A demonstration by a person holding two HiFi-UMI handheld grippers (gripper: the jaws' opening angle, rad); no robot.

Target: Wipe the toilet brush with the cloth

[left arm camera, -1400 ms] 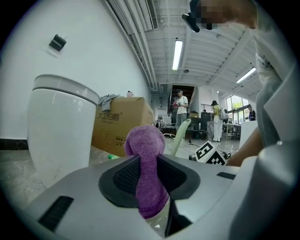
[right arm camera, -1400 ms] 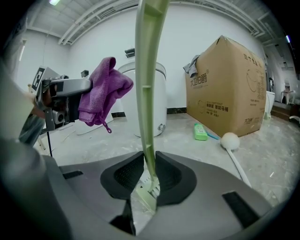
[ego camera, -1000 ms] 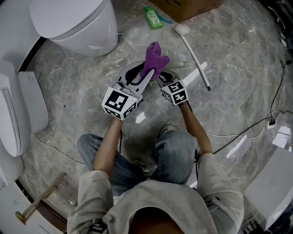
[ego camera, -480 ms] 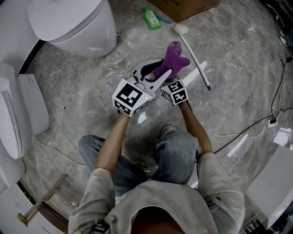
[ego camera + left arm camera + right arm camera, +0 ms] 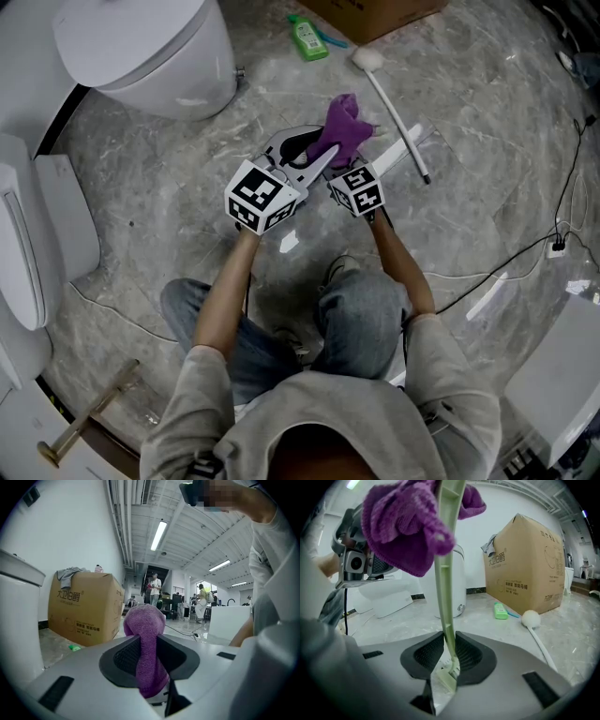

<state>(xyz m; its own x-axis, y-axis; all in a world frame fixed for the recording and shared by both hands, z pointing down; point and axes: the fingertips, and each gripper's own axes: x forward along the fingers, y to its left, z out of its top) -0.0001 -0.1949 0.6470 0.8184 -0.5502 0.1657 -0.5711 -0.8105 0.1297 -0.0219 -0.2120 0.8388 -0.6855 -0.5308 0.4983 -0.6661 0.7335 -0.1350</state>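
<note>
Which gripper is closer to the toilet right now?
Left. The left gripper sits on the toilet's side of the pair; the right gripper is beyond it, farther from the toilet.

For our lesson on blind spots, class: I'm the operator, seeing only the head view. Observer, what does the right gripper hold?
Observer: The right gripper is shut on a slim pale-green toilet brush handle.
Operator: And the purple cloth?
Observer: The left gripper clamps it, and its free end is bunched around that handle above the right jaws.
Operator: Anything on the cardboard box?
Observer: A grey rag lies on top of it.
</note>
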